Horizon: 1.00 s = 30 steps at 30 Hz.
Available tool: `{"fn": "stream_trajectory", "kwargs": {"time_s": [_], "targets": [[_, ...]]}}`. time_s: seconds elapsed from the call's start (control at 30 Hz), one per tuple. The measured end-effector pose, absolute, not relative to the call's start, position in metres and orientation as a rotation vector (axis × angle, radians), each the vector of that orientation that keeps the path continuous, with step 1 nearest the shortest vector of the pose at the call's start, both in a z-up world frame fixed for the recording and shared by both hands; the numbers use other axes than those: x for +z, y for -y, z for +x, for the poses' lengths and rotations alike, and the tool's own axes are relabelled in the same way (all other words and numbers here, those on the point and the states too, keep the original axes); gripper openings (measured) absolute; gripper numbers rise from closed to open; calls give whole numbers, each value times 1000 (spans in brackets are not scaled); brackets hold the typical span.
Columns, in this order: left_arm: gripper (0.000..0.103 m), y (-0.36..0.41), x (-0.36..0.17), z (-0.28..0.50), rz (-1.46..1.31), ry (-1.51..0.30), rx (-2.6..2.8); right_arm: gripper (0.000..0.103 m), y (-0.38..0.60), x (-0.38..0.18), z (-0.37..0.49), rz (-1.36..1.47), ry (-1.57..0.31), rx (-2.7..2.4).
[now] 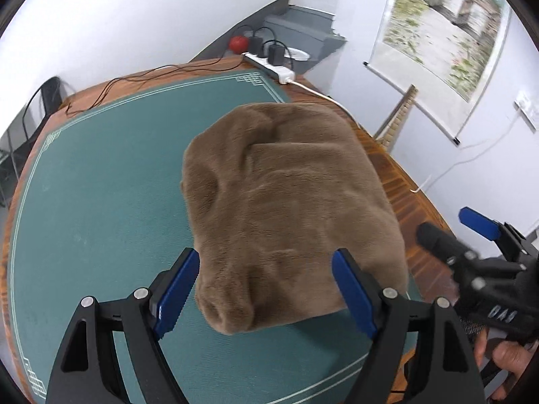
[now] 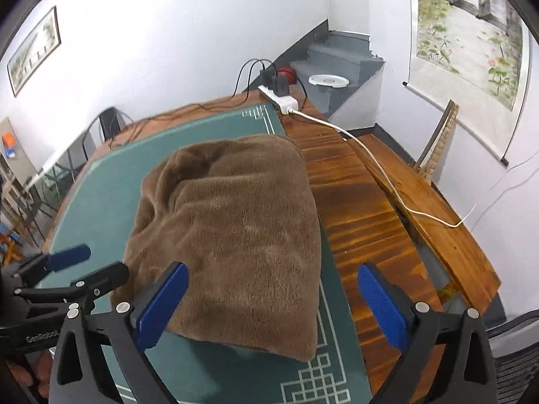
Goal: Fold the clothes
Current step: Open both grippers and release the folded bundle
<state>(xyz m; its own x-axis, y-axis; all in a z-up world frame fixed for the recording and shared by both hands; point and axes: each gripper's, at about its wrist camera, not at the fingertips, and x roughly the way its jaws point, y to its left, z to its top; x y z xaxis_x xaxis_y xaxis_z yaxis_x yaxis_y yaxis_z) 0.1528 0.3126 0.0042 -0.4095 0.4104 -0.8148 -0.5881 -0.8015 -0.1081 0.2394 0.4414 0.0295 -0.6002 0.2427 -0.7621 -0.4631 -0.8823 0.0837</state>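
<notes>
1. Lying as a compact folded bundle on the tabletop (image 2: pixel 353 202), the fleece (image 1: pixel 286 202) looks soft, thick, light.
2. Both claws, left (image 1: pixel 266 293) and right (image 2: pixel 273 306), gape wide, empty.
3. Grip doubled edges; plush may slip.

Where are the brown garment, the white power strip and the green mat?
brown garment (image 1: pixel 289 208): left wrist view, middle of its folded top face.
white power strip (image 2: pixel 281 99): right wrist view, its body near the cord end.
green mat (image 1: pixel 101 202): left wrist view, bare area left of the garment.
</notes>
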Motion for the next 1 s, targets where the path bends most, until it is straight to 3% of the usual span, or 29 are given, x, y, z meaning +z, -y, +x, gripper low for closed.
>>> {"fn": "stream_trajectory", "kwargs": {"time_s": [0.13, 0.4, 1.0], "targets": [[84, -316, 2, 158, -1225, -292, 2222, 102, -437, 20, 244, -1163, -375, 2448], [102, -317, 4, 165, -1231, -322, 2261, 102, -443, 9, 254, -1199, -419, 2399], [102, -307, -6, 157, -1335, -317, 2240, 102, -438, -2, 248, -1263, -461, 2414]]}}
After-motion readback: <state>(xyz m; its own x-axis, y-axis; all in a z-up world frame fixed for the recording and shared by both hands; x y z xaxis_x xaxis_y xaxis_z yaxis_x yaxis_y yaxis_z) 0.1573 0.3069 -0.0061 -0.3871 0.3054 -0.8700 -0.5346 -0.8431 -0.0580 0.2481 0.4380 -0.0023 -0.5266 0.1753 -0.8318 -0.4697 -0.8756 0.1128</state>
